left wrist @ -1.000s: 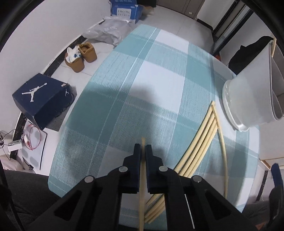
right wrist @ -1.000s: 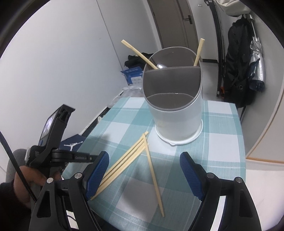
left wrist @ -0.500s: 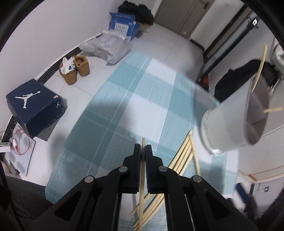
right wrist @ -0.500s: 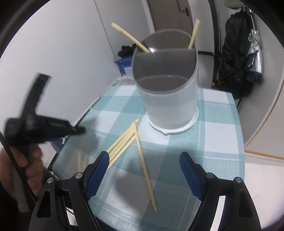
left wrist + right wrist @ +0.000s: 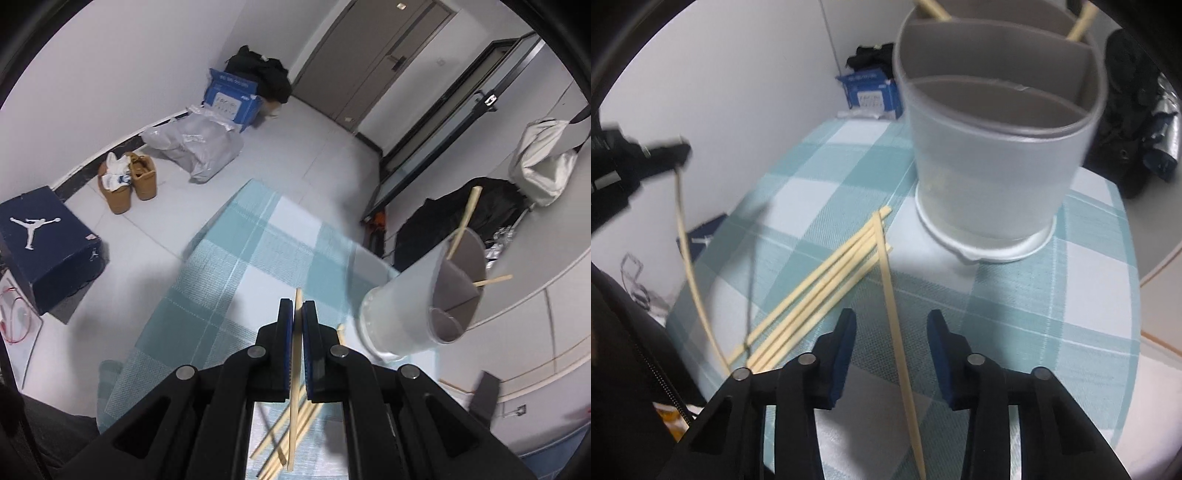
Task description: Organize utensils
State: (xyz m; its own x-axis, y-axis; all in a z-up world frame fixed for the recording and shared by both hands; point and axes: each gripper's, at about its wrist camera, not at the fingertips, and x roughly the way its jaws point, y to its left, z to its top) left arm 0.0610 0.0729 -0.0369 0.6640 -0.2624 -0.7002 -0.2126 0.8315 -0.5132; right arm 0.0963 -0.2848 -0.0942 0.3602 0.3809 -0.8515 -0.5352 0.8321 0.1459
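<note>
My left gripper (image 5: 298,306) is shut on a pale wooden chopstick (image 5: 294,376), held up above the table; in the right wrist view that gripper (image 5: 677,155) hangs at the left with its chopstick (image 5: 690,266) dangling. My right gripper (image 5: 892,317) is low over the checked cloth, its jaws closing around a single chopstick (image 5: 892,295) that lies between them untouched. Several more chopsticks (image 5: 820,291) lie bundled to its left. The divided grey utensil holder (image 5: 997,147) stands behind, with two chopsticks in its far compartment.
The table has a teal and white checked cloth (image 5: 1052,302); its edges are close on the left and right. On the floor sit a dark shoe box (image 5: 40,243), tan shoes (image 5: 129,181), a grey bag (image 5: 199,147) and a blue box (image 5: 232,96).
My left gripper rose with its chopstick and tipped up, showing more floor. My right gripper dropped toward the table over the single chopstick and its jaws narrowed.
</note>
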